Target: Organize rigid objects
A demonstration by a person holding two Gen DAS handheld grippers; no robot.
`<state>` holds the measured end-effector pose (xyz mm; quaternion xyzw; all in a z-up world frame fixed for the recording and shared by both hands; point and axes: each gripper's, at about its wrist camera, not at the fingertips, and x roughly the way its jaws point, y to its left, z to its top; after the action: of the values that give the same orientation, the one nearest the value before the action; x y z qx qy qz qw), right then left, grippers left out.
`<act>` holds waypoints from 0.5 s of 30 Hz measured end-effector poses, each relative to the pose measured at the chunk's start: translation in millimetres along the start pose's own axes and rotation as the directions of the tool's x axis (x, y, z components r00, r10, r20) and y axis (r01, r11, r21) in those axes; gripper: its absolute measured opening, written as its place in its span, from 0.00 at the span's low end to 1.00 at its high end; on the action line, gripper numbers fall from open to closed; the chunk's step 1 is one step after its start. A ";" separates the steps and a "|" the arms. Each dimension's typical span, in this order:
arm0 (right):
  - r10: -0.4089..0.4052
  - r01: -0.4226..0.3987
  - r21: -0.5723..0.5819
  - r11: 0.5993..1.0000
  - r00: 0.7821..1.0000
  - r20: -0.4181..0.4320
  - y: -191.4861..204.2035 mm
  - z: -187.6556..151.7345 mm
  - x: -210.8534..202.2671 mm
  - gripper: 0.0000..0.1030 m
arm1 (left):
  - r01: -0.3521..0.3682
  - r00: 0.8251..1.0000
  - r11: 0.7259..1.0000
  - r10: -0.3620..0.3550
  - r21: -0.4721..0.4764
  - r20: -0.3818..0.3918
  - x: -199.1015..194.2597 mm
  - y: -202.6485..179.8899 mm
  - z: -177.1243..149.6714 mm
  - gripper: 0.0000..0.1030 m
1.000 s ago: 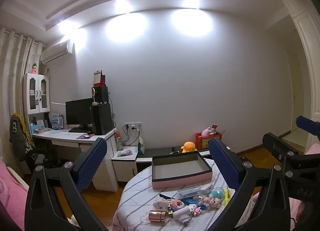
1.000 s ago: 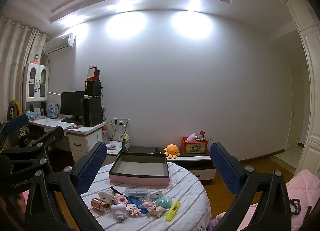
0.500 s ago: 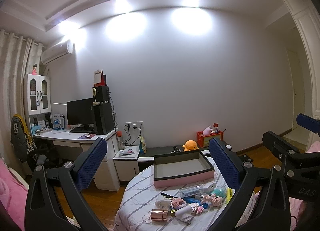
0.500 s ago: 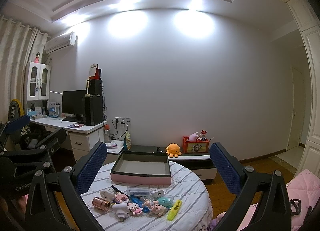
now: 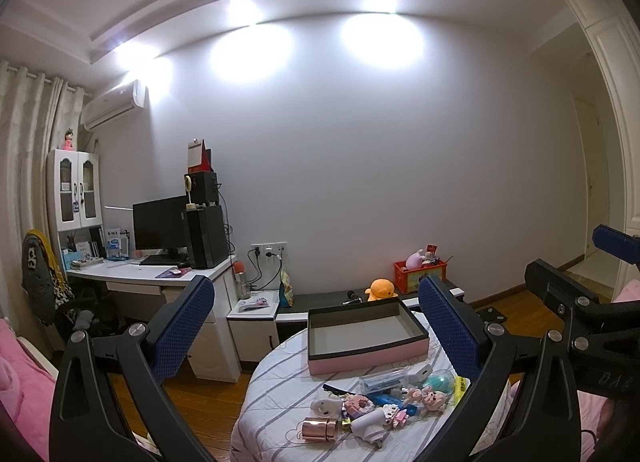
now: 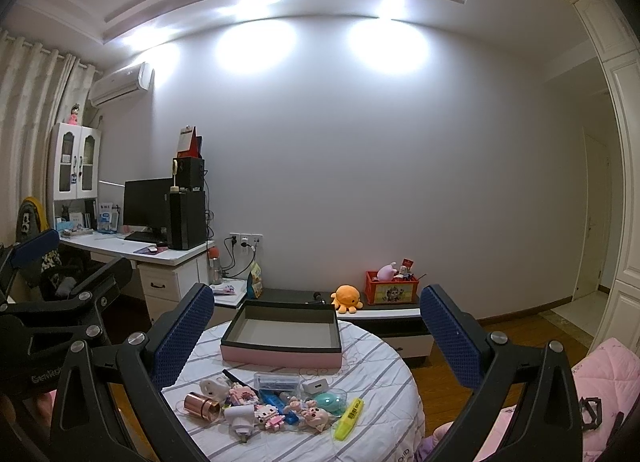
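A round table with a striped cloth [image 6: 372, 358] [image 5: 276, 390] carries an empty pink box with a dark rim [image 6: 282, 336] [image 5: 366, 336]. In front of the box lies a heap of small items: a copper cylinder [image 6: 201, 406] [image 5: 319, 429], a white plug [image 6: 239, 417], pink figures [image 6: 314, 416], a clear case [image 6: 278, 381], a teal egg [image 6: 332, 401] and a yellow highlighter [image 6: 349, 413]. My left gripper [image 5: 316, 332] and right gripper [image 6: 316, 332] hang open above the table's near side, nothing between their fingers. Each shows at the edge of the other's view.
A white desk [image 6: 160, 258] with a monitor and speakers stands left of the table. Behind it a low cabinet [image 6: 384, 314] bears an orange plush and a red toy crate. Pink bedding [image 6: 608, 378] lies at the right, wooden floor around.
Both views have tilted down and drawn slightly nearer, so the table and the heap sit a little higher and fuller in frame. Nothing on the table has moved.
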<state>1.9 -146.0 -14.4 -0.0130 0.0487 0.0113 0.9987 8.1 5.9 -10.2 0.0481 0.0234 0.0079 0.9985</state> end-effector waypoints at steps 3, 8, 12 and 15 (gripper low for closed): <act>-0.001 0.001 0.001 1.000 1.000 0.000 -1.1 -0.5 0.5 1.00 | -0.001 1.000 1.000 0.001 0.002 0.001 -0.1 0.3 0.1 1.00; -0.001 0.001 0.003 1.000 1.000 -0.003 -1.5 -0.6 0.6 1.00 | 0.000 1.000 1.000 0.000 0.003 -0.001 -0.1 -0.1 -0.1 1.00; 0.001 -0.001 0.002 1.000 1.000 -0.004 -1.6 -1.2 0.8 1.00 | -0.001 1.000 1.000 0.001 0.004 0.000 0.0 -0.1 -0.5 1.00; 0.000 0.000 0.001 1.000 1.000 -0.006 -1.7 -0.9 1.0 1.00 | 0.000 1.000 1.000 0.000 0.003 -0.001 0.1 -0.2 -0.8 1.00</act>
<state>2.8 -147.7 -15.3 -0.0124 0.0520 0.0111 0.9985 8.2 5.8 -11.0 0.0496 0.0237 0.0077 0.9985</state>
